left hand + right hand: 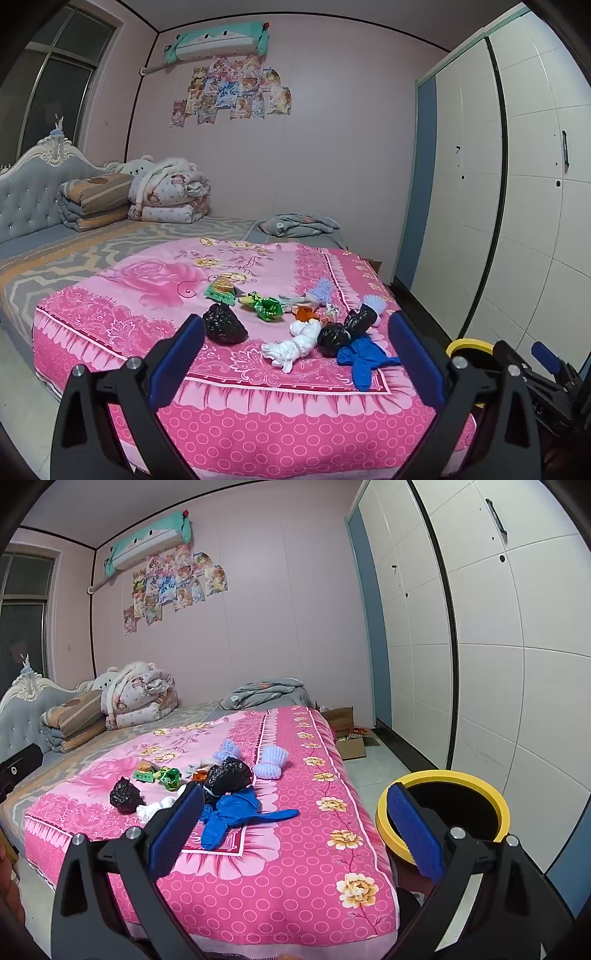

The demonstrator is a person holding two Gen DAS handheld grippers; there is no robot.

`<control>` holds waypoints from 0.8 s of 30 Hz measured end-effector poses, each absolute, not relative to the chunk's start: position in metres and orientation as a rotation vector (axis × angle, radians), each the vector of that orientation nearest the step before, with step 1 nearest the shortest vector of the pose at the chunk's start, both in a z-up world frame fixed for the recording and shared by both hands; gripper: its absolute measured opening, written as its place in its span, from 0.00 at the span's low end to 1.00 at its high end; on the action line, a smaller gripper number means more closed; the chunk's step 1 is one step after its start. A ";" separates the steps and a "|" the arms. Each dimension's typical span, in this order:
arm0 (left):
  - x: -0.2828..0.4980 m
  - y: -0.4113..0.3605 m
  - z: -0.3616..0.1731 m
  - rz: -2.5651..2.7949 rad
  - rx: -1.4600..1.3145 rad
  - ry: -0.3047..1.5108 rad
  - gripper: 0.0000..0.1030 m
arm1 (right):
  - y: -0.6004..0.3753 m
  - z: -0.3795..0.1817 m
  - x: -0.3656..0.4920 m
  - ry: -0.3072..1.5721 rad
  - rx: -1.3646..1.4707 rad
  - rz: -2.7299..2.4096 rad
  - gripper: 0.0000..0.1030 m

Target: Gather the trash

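Trash lies on the pink floral bedspread (155, 280): a black bag (224, 324), a white knotted bag (295, 345), a second black bag (345, 330), a blue bag (364, 358), green wrappers (266, 307) and an orange piece (304, 314). My left gripper (295, 358) is open and empty, short of the pile. My right gripper (291, 827) is open and empty above the bed's near corner, with the blue bag (232, 812) and black bag (229, 775) just past its left finger. A yellow-rimmed black bin (443, 812) stands on the floor at the right.
Folded quilts (147, 199) and a grey headboard (33, 192) are at the far left. White wardrobe doors (498, 646) line the right side. Cardboard boxes (347, 734) sit on the floor beyond the bed. Lilac knitted items (271, 762) lie by the trash.
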State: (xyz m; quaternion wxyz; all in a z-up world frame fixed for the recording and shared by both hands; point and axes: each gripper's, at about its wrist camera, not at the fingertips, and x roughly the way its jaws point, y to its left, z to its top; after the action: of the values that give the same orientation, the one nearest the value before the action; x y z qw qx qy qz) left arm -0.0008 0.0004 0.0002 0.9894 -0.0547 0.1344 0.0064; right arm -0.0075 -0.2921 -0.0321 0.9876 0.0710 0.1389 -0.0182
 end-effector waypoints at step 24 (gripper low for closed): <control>0.000 0.003 -0.001 0.016 -0.127 0.276 0.93 | -0.288 -0.036 -0.003 0.298 0.135 -0.037 0.92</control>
State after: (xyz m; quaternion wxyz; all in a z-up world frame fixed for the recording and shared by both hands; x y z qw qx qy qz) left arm 0.0000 0.0034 -0.0006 0.9885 -0.0633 0.1374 0.0080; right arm -0.0028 -0.2882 -0.0363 0.9864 0.0674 0.1485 -0.0184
